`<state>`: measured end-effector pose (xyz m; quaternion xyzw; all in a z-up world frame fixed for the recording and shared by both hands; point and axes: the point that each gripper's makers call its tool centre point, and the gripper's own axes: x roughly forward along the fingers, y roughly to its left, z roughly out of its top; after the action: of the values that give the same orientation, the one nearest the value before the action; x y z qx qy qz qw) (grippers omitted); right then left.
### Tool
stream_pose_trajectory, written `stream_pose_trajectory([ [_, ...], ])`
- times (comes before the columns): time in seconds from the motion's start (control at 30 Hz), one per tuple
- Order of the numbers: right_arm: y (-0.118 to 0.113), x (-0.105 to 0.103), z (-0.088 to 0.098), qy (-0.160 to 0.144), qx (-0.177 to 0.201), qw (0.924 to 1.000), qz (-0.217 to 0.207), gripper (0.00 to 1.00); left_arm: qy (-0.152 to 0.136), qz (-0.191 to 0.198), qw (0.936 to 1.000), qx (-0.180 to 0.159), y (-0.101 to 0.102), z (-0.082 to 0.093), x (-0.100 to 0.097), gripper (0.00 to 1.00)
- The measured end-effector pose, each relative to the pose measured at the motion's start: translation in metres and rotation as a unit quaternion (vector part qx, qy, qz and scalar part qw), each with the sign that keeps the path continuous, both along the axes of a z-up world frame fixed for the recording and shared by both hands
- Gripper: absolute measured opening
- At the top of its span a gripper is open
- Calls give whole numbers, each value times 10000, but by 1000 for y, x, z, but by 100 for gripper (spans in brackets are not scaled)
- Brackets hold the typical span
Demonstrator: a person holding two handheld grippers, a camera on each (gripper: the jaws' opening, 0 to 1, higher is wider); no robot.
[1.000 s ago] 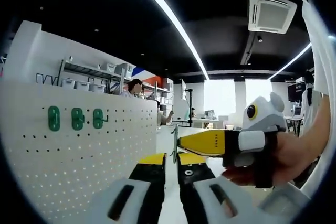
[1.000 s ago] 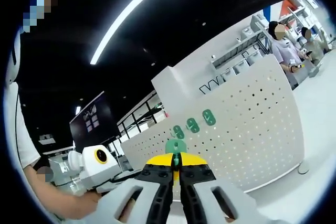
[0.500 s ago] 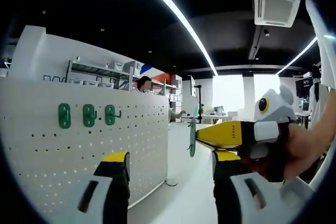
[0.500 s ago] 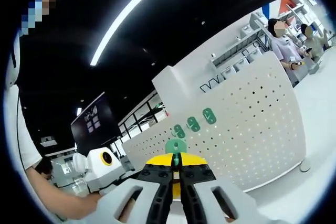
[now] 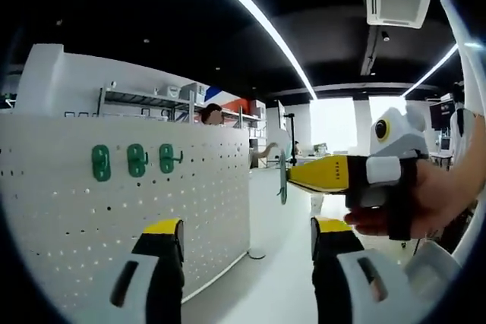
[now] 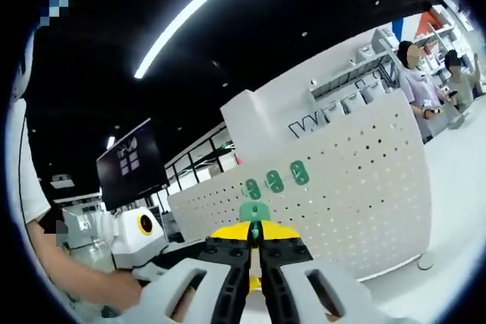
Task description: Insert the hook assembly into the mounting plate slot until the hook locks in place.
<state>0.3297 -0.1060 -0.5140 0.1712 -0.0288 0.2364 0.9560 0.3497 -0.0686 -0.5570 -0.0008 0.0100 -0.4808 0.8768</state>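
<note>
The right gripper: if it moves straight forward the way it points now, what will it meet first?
Probably the white pegboard. The right gripper, shut on a green hook, aims at its perforated face just below the three green hooks already mounted there. Nothing seems to lie between, though depth is unclear.

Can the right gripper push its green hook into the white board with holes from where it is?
Probably yes. The right gripper is shut on the green hook, the pegboard lies ahead, and nothing blocks the way.

No readable text, labels or numbers anywhere.
</note>
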Motion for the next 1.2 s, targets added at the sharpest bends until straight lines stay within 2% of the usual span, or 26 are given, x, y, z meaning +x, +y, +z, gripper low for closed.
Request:
stream_pose_trajectory([
  [0.23, -1, 9, 5, -26, -155, 9999, -41, 0, 93, 153, 9998, 48, 21, -6, 4, 69],
  [0.43, -2, 16, 10, -117, -497, 9987, -93, 0, 123, 201, 9997, 80, 30, -9, 2, 66],
  [0.6, -9, 26, 15, -208, -774, 9965, -233, 0, 117, 248, 9996, 30, 38, -7, 0, 68],
  [0.73, -15, 32, 19, -235, -857, 9955, -324, 0, 158, 339, 9993, 53, 47, -10, 0, 67],
  [0.83, -15, 35, 22, -333, -1135, 9922, -385, 1, 201, 408, 9990, 50, 51, -13, 1, 67],
  [1.03, -19, 45, 22, -305, -1180, 9913, -503, 1, 129, 531, 9985, 73, 59, -13, -2, 66],
  [1.2, -22, 53, 24, -328, -1238, 9903, -543, 1, 174, 635, 9978, 92, 66, -15, -1, 65],
])
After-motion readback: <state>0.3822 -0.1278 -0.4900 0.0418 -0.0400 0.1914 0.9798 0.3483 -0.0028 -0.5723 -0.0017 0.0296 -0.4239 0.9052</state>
